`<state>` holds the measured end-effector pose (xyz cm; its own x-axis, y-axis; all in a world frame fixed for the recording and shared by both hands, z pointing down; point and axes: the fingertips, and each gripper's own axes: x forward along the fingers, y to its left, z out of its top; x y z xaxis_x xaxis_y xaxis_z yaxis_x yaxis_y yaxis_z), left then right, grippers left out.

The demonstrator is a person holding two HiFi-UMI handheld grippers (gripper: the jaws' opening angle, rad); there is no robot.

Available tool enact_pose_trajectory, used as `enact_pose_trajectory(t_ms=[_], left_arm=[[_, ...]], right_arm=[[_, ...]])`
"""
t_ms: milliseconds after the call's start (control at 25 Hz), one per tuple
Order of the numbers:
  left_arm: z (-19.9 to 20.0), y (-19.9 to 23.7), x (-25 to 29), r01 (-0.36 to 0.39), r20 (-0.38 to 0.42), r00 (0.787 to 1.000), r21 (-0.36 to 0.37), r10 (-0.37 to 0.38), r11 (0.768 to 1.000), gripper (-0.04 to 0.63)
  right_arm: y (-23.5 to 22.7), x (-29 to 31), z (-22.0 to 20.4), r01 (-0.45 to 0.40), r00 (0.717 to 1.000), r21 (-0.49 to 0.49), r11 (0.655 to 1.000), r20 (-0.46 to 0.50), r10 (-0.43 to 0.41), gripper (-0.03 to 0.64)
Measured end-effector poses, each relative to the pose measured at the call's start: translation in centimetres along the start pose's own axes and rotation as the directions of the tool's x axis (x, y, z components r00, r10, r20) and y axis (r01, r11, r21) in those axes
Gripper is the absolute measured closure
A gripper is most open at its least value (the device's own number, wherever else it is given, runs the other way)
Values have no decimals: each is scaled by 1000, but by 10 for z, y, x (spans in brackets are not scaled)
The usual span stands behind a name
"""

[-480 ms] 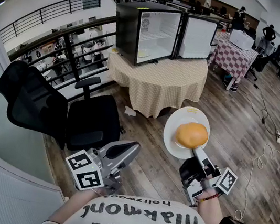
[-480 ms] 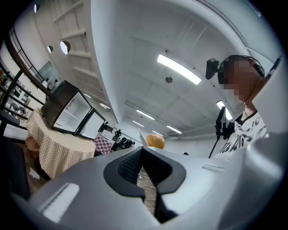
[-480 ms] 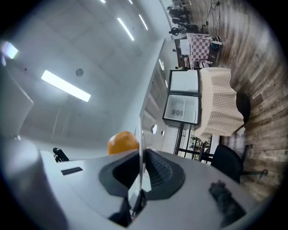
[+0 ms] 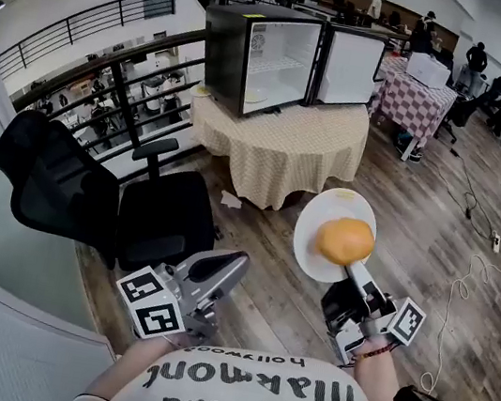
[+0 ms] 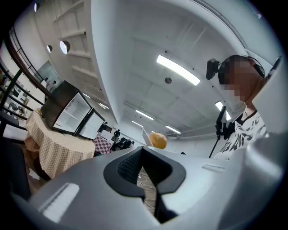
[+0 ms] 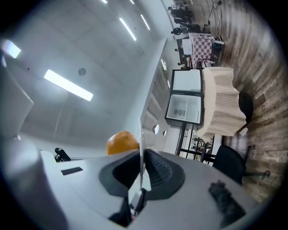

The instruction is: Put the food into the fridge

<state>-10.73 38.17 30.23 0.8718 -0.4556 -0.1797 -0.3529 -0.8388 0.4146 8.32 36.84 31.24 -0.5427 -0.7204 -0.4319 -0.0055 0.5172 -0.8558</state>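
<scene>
A round orange food item [image 4: 345,240] lies on a white plate [image 4: 322,216], held out over the wooden floor. My right gripper [image 4: 353,275] is shut on the plate's near rim. In the right gripper view the plate [image 6: 141,143] shows edge-on between the pads, with the food [image 6: 122,142] to its left. My left gripper [image 4: 224,271] is low at the left, shut and empty. From the left gripper view [image 5: 146,173] the food [image 5: 158,140] shows just above the jaws. The black mini fridge [image 4: 265,59] stands ahead on a round table [image 4: 283,148], its door [image 4: 349,67] swung open.
A black office chair [image 4: 89,196] stands at the left, close to my left gripper. A railing [image 4: 113,57] runs behind it. A checked table [image 4: 419,104] and several people are at the back right. A cable [image 4: 470,279] lies on the floor at the right.
</scene>
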Motion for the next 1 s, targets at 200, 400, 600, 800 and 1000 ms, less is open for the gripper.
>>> enact_pose_trajectory(t_ms=[200, 400, 600, 800, 1000], left_arm=[[-3, 11, -9, 5, -13, 1000, -5, -5, 1000, 590], [-17, 14, -20, 54, -63, 997, 93, -48, 994, 589], [-25, 28, -25, 52, -107, 993, 79, -43, 995, 589], [-15, 68, -19, -15, -42, 999, -54, 13, 998, 589], [-7, 100, -6, -50, -37, 998, 16, 51, 999, 589]], right_arm=[[-6, 6, -11, 7, 1000, 8, 1000, 2, -7, 584], [-19, 9, -22, 54, 998, 2, 999, 17, -54, 584], [-29, 11, -25, 68, 997, -2, 998, 38, -67, 584], [-42, 32, -14, 82, 997, -15, 997, 7, -82, 584], [-65, 46, 6, 94, 995, -23, 995, -20, -94, 584]])
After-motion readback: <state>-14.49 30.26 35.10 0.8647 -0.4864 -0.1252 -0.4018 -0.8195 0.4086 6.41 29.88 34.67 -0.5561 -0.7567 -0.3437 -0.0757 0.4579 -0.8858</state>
